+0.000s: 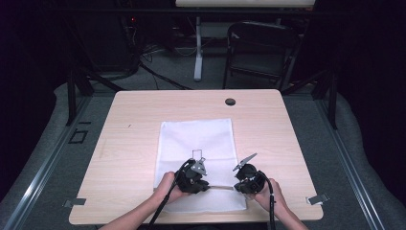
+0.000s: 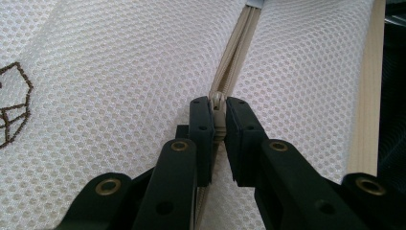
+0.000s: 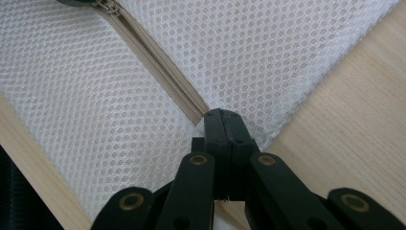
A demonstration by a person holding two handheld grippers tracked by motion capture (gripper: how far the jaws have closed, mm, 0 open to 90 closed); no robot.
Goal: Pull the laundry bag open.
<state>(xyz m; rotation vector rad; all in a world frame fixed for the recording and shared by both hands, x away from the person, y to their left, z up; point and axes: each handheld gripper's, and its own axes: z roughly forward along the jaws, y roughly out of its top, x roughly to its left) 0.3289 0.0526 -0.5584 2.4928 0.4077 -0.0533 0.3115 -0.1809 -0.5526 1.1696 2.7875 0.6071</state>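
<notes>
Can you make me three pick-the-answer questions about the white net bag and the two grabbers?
1. Where is the bag? A on the table B on the chair C on the floor
2. What colour is the zip? A red B beige C blue
3. What does the left gripper pinch? A nothing B a cable C the zip slider

1 A: the bag lies flat on the table.
2 B: beige teeth and tape.
3 C: both jaws press on the slider.

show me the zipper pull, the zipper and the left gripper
zipper pull [image 2: 218, 115], left gripper view, on the beige tab pinched between the jaws
zipper [image 3: 160, 67], right gripper view, mid-length on the closed teeth
left gripper [image 1: 194, 175], high view, on its black body over the mesh bag [image 1: 196, 134]
</notes>
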